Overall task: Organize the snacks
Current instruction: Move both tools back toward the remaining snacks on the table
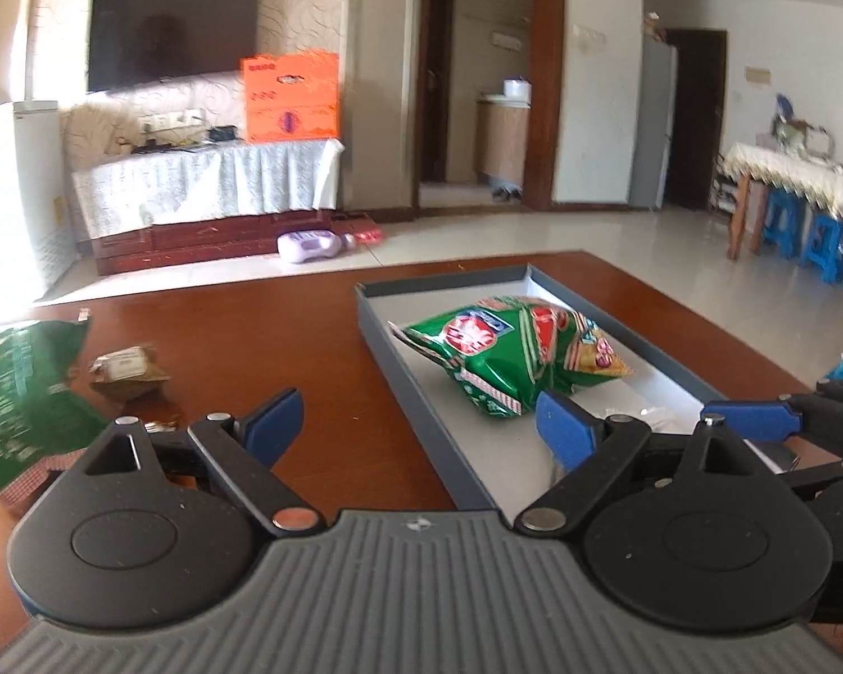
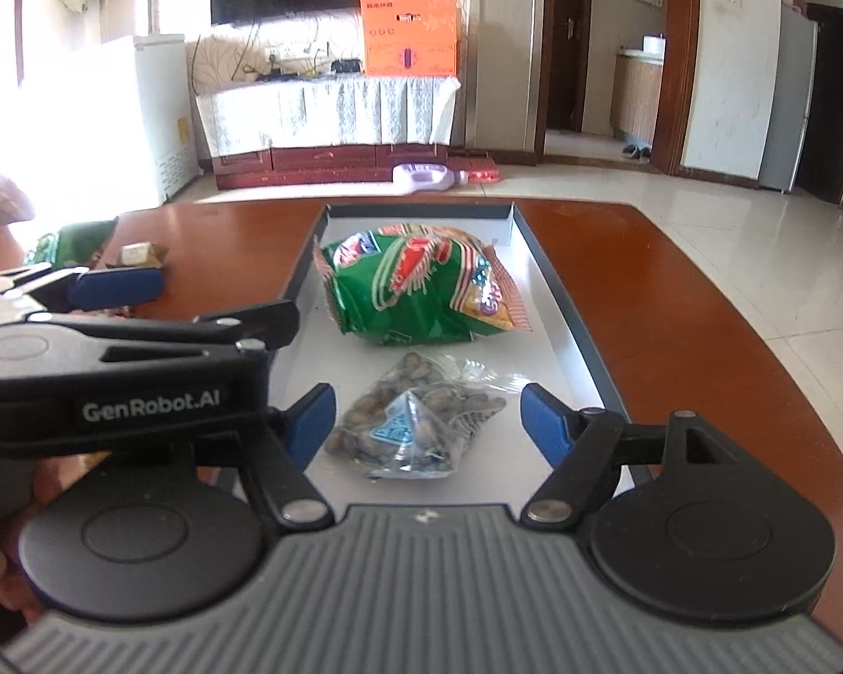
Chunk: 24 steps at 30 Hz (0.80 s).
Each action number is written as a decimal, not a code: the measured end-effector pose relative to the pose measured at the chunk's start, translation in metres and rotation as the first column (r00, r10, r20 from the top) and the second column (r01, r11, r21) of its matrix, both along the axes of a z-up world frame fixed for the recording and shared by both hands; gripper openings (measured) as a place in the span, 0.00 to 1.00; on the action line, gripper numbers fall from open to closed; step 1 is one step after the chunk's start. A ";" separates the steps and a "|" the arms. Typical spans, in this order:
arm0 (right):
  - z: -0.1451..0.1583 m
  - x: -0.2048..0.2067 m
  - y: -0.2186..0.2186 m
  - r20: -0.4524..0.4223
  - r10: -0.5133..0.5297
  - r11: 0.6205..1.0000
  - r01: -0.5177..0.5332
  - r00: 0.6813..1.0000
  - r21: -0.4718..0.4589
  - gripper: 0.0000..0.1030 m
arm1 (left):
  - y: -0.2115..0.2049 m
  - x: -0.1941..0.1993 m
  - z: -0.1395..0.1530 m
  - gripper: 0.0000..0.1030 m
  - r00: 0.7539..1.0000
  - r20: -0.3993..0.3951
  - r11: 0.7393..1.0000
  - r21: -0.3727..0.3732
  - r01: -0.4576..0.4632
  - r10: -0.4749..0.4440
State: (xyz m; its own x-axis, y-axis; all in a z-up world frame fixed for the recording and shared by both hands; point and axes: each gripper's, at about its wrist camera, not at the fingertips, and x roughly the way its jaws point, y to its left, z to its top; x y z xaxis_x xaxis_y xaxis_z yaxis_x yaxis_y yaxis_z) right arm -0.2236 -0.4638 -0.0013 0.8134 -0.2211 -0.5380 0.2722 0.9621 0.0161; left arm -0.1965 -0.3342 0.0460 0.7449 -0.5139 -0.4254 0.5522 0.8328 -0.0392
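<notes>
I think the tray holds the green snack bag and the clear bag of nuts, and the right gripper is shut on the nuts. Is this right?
Not quite. In the right wrist view, the right gripper is open around the nuts, not gripping them. The green snack bag and nuts do lie in the tray.

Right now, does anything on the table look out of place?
Yes. A dark green snack bag and a small brown packet lie on the bare wooden table, outside the tray holding the other snacks.
</notes>
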 end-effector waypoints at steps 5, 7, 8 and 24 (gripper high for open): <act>0.007 -0.009 0.014 0.025 0.012 1.000 -0.012 1.000 -0.014 0.81 | 0.023 -0.025 0.014 0.90 0.994 0.052 0.995 -0.003 -0.101 0.101; 0.009 -0.013 0.017 0.031 0.005 1.000 -0.005 1.000 -0.010 0.81 | 0.034 -0.034 0.017 0.91 0.989 0.061 0.991 0.000 -0.136 0.136; 0.010 -0.015 0.018 0.034 0.002 1.000 -0.002 0.999 -0.006 0.81 | 0.040 -0.038 0.020 0.91 0.986 0.056 0.988 -0.004 -0.155 0.155; 0.025 -0.052 0.024 0.206 -0.062 0.983 0.025 0.977 0.181 0.81 | 0.125 -0.075 0.017 0.93 0.887 0.002 0.886 0.040 -0.461 0.462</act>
State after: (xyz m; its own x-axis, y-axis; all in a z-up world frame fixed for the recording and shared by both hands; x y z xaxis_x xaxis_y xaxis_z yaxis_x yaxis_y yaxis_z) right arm -0.2753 -0.4395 0.0242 0.9040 -0.1760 -0.3896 0.2861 0.9262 0.2455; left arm -0.2718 -0.2095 0.0632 0.8906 -0.0961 -0.4444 0.1049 0.9945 -0.0048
